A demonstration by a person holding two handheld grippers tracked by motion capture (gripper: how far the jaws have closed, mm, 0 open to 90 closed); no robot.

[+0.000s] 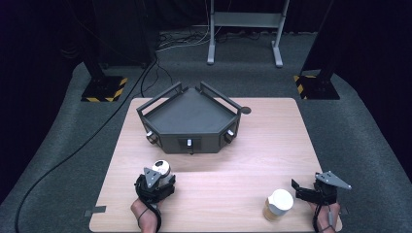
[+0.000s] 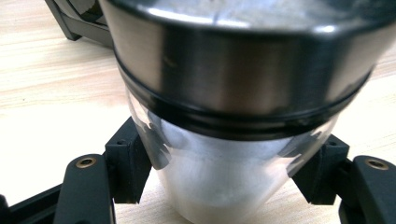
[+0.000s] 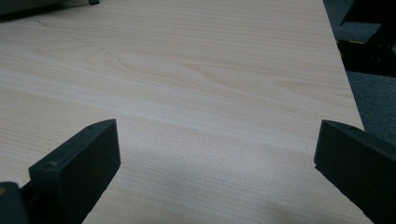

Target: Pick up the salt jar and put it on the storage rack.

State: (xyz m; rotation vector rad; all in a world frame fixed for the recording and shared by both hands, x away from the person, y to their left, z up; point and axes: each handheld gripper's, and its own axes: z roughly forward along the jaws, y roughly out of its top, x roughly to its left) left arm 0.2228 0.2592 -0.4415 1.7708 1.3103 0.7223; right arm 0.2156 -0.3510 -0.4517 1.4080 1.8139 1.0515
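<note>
left gripper (image 2: 224,177) clamped on the clear lower body of a metal-lidded jar (image 2: 233,93), jaws pressing both sides; jar stands upright on the wooden table (image 1: 272,141), near its front-left edge. right gripper (image 1: 311,190) rests at front right, jaws spread wide over bare wood, nothing between them. paper cup (image 1: 279,204) with white lid just beside it. dark tray (image 1: 189,116) sits mid-table, well apart.
</note>
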